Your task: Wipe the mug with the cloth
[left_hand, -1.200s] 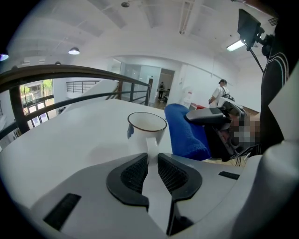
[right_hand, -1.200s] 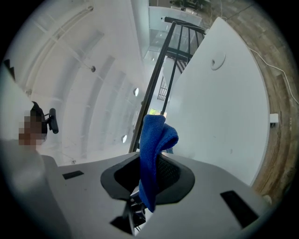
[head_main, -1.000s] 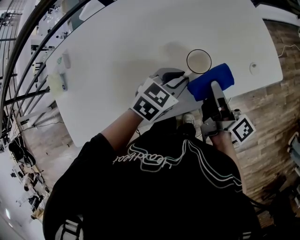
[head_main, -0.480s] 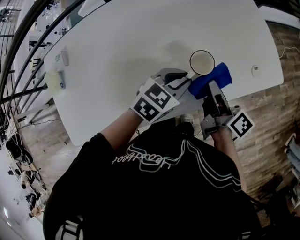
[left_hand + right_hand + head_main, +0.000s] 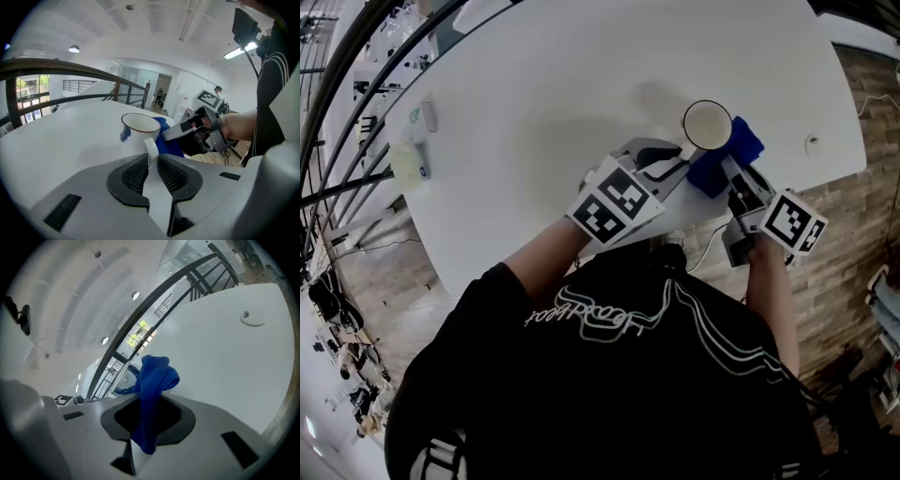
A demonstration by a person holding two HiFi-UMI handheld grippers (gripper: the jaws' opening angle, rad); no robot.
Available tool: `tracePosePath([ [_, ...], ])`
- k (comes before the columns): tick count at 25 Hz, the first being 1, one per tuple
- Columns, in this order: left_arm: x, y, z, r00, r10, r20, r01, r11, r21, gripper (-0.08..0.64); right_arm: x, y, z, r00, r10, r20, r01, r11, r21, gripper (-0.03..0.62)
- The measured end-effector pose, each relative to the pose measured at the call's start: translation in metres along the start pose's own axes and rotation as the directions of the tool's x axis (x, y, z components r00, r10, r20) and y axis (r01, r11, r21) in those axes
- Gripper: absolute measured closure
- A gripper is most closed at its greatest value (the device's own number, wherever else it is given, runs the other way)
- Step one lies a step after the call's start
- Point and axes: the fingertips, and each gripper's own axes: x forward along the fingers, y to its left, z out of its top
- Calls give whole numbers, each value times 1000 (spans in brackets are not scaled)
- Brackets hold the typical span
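The left gripper (image 5: 667, 161) reaches from the near side toward the far right. The left forearm (image 5: 546, 255) behind it is bare below a black sleeve (image 5: 502, 291), and its marker cube (image 5: 614, 201) faces up. Its jaws are clamped on the mug's handle (image 5: 151, 149) (the thin white strip runs straight between the ribbed pads). The right gripper (image 5: 731, 175) sits just to the right, angled toward the far left, and the right forearm (image 5: 769, 281) trails back toward the body. Its jaws pinch the blue cloth (image 5: 152, 380), which bunches out past the tips.
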Motion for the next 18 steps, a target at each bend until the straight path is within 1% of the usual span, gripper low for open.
tracePosePath([
  [3,-2,2,-1,1000,-9,-3,9,1000,2,488,-1,-5,-1,999,-47,-20,47,999,-12,532],
  [5,-2,2,0,1000,-10,-6,10,1000,3,488,-6,-4,0,999,-48,-15,48,999,-19,532],
  [7,-2,2,0,1000,-7,-10,7,1000,1,488,-12,-1,2,999,-32,-6,31,999,-27,532],
  [9,-2,2,0,1000,8,-15,-8,1000,3,488,-20,1,5,1000,-7,-1,7,999,-43,532],
  [12,-3,0,0,998,51,-25,-50,998,25,488,-36,7,11,999,49,3,-48,996,-79,532],
  [15,-4,3,2,993,115,-37,-113,992,50,489,-52,13,20,994,111,-4,-111,987,-113,532],
  [18,-7,7,0,980,196,-44,-194,980,50,489,-63,18,24,983,179,-39,-183,973,-140,532],
])
